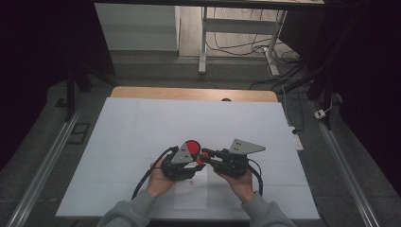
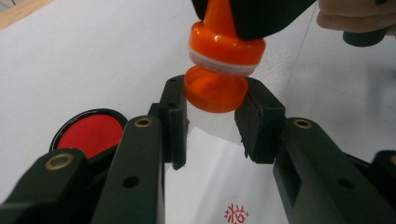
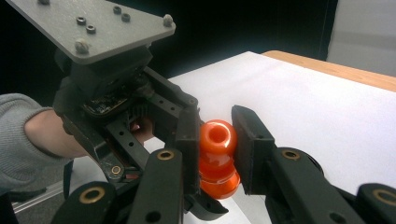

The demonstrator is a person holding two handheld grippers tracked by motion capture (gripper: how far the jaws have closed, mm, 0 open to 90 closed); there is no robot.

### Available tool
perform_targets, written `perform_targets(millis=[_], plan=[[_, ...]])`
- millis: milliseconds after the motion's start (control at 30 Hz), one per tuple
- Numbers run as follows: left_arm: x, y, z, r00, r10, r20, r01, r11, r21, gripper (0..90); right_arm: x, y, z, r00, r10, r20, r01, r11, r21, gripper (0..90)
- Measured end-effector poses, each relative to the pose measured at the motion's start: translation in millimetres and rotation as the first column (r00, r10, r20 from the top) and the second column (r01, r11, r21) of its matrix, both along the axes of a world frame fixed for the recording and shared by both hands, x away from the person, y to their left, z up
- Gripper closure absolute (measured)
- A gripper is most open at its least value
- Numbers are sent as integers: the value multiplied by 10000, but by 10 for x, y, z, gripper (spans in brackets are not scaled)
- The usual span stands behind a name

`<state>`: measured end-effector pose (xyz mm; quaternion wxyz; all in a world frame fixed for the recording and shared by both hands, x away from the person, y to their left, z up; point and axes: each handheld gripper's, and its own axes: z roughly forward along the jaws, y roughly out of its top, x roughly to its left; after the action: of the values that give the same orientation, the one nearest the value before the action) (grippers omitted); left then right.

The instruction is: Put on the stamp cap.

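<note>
Between the 2 grippers, just above the white surface [image 1: 142,127], hangs an orange stamp [image 3: 216,156], a small moulded plastic piece with a rounded knob, a narrow waist and a flared base. It looks light and rigid, and its glossy skin will likely slip under hard pads, so the waist below the knob is the sound place to take it. That is where the right gripper [image 3: 217,149] has it, fingers clenched on either side of the handle. Under the stamp sits an orange cap [image 2: 215,88], a shallow cup of the same plastic, caught at its rim between the fingers of the left gripper [image 2: 212,123]. A thin-walled cup like this may flex or pop free if squeezed off-centre, so a level grip across its widest part suits it best.

From the left gripper view, the cap stands slightly apart from the stamp's white-edged base, and a slip of paper [image 2: 219,186] lies below with a red seal print [image 2: 236,214] on it. A round red ink pad [image 2: 91,133] rests to one side on the surface. From the right gripper view come the hollow in the knob's top and the grip at the waist. From the high view, both hands meet near the front middle of the surface, with the ink pad just beyond the left gripper.
</note>
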<state>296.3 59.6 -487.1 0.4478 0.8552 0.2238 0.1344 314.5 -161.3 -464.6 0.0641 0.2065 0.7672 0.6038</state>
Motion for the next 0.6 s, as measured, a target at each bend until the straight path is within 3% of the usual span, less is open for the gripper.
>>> perform_targets(millis=[600], plan=[[-9,-1,16,10000,9,21,-9,10000,-61,645,7,9,-29,10000,-44,-69,43,9999,-148,723]])
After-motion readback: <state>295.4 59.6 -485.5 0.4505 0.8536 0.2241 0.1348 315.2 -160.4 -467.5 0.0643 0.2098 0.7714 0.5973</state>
